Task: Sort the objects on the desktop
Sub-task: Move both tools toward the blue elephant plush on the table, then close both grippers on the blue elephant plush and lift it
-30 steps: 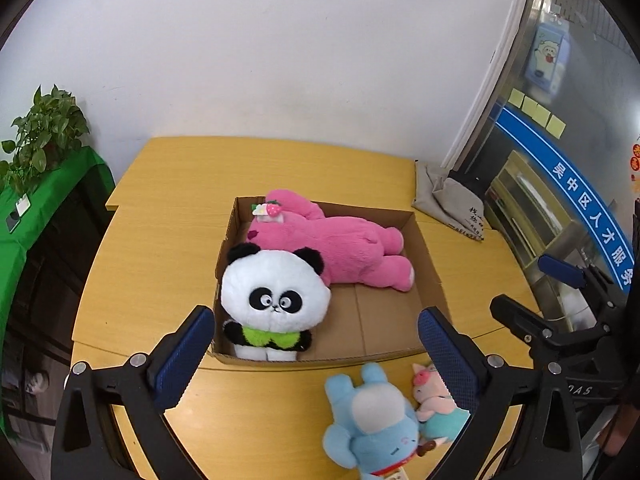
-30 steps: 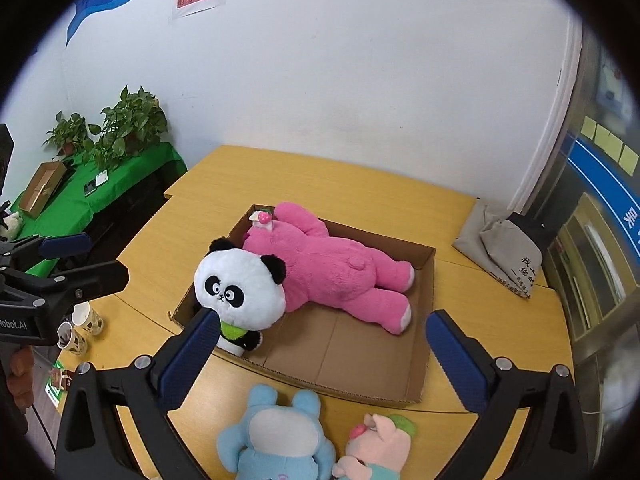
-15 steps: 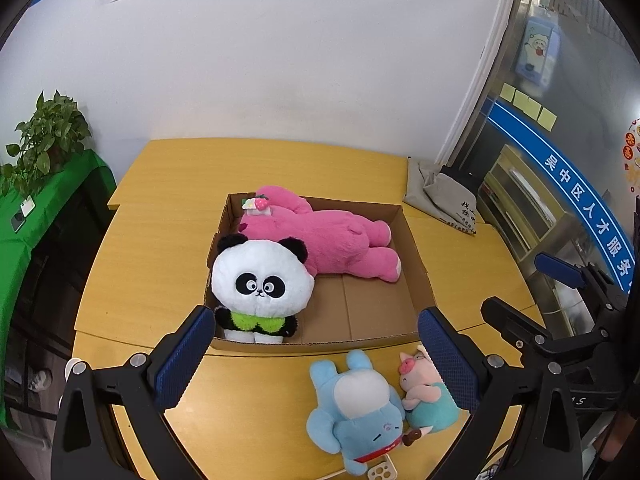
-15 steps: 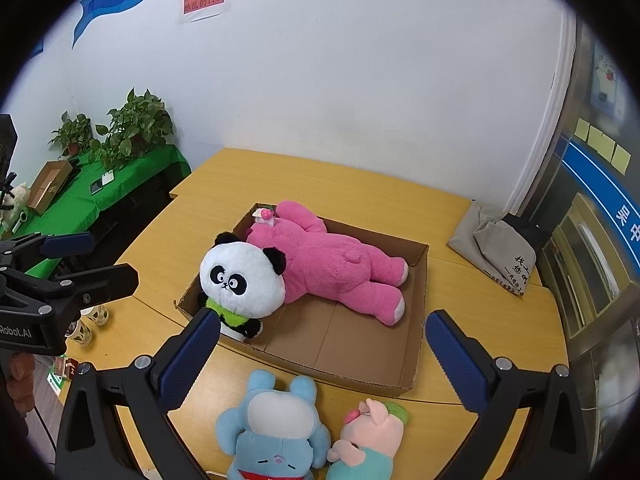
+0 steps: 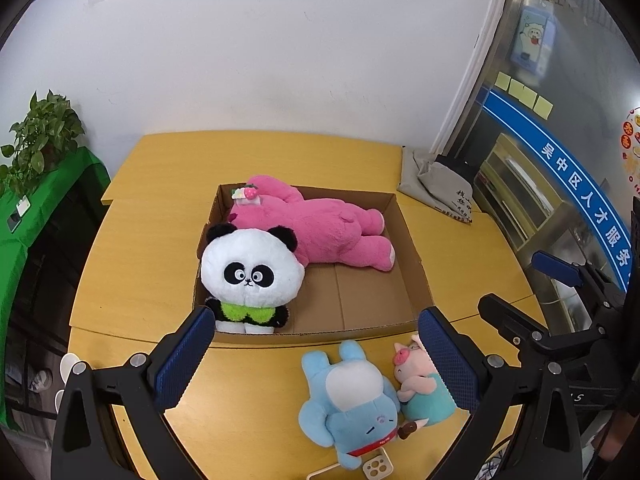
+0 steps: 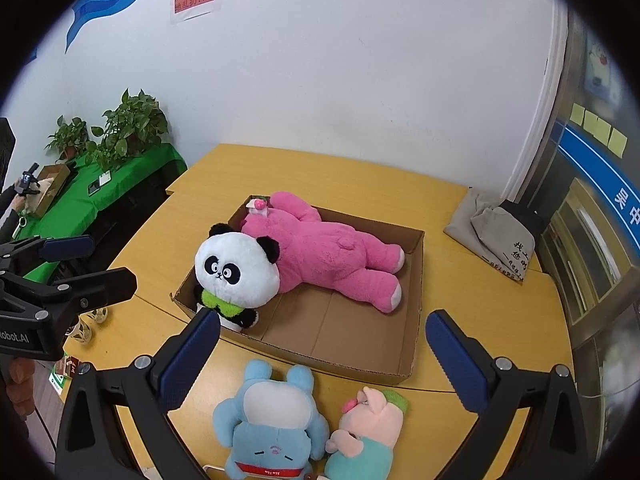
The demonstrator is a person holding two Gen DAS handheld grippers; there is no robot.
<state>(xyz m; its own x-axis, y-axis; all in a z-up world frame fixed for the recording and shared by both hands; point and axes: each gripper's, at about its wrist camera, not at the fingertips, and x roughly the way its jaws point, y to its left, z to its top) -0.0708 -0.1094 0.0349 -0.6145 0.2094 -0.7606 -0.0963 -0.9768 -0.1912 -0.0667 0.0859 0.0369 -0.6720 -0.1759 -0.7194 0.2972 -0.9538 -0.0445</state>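
Note:
A shallow cardboard box sits on the yellow table. In it a panda plush sits upright at the near left corner and a pink bear plush lies along the back. In front of the box a blue plush and a small pink pig plush lie side by side. My left gripper and right gripper are open and empty, held above the near table edge.
A grey cloth bag lies at the table's far right. A green-covered side table with potted plants stands to the left. A glass door is on the right. A phone case lies near the blue plush.
Both grippers have drawn back and up from the box, so the blue and pig plushes show more fully. Both stay open. The toys have not moved.

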